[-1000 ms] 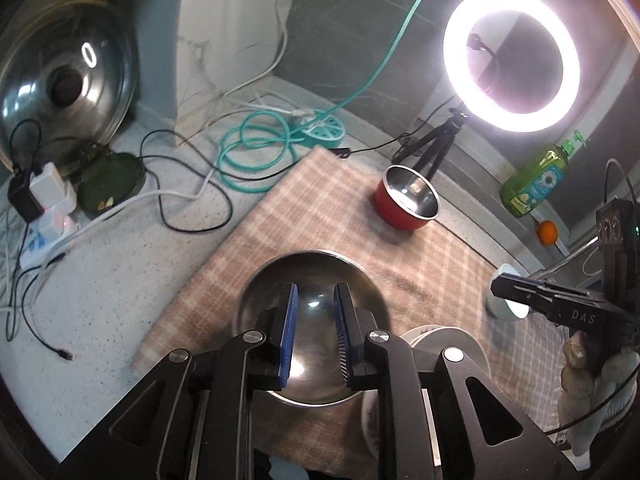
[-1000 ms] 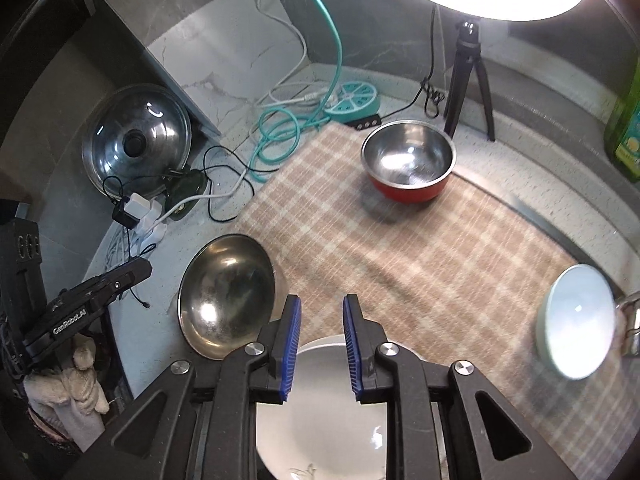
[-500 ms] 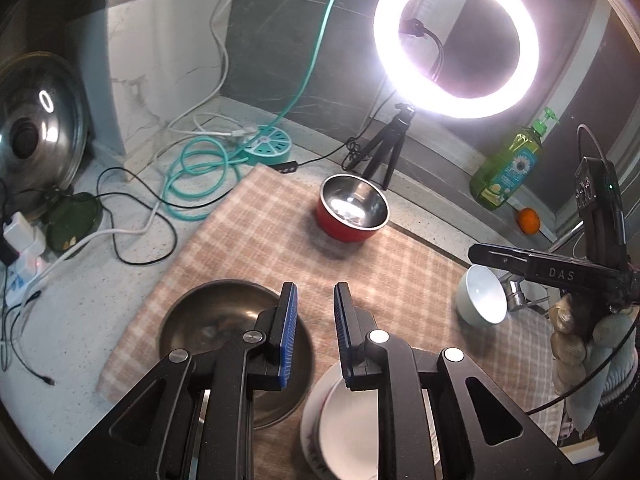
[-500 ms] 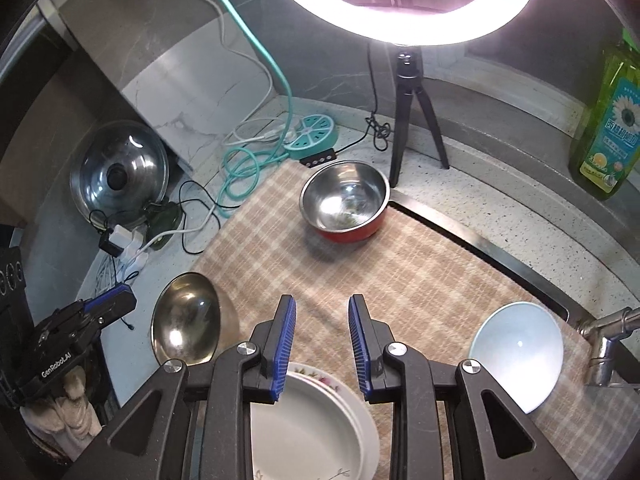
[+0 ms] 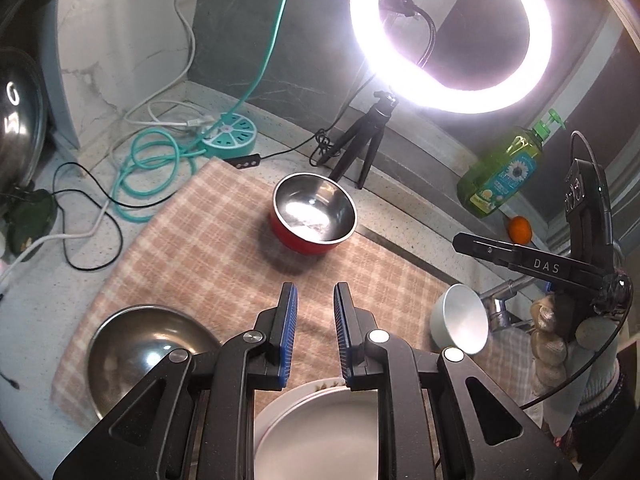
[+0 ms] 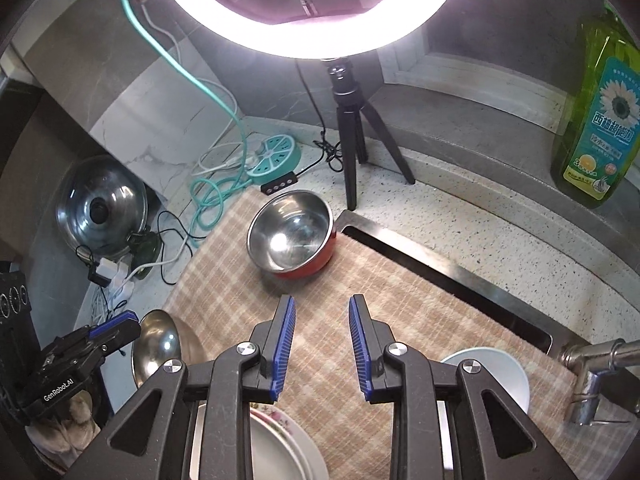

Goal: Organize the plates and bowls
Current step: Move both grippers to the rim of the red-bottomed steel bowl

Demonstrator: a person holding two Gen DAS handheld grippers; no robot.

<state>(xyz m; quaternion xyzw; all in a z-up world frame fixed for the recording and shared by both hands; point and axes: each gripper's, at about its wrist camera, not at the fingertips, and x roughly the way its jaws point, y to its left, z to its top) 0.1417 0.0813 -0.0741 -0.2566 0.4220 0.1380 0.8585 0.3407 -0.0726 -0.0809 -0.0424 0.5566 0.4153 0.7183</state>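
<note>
1. The checked cloth [image 5: 224, 264] is the landmark here. All the dishes sit on it.
2. The red bowl [image 5: 314, 213] stands near the far edge of the cloth, upright, with a shiny steel inside. Nothing touches it.
3. The big steel bowl [image 5: 140, 354] sits at the near left corner of the cloth. The white plates [image 5: 316, 432] lie at the near edge, just beside it. There seem to be two or more plates in a pile, but the grippers hide most of them.
4. The small white bowl [image 5: 460, 326] rests at the right side of the cloth, tipped on its side, close to the tap [image 6: 592, 364].
5. The left gripper [image 5: 315, 334] hangs above the middle of the cloth. Its fingers stand close together with a thin gap, and nothing is between them.
6. The right gripper [image 6: 322, 346] also hangs above the cloth. Its fingers stand a bit wider apart and are empty too.
7. The steel bowls are light, hard and slippery, so pinching the rim should work best.
8. The plates and the white bowl can chip or break. Take them by the edge and set them down softly.
</note>
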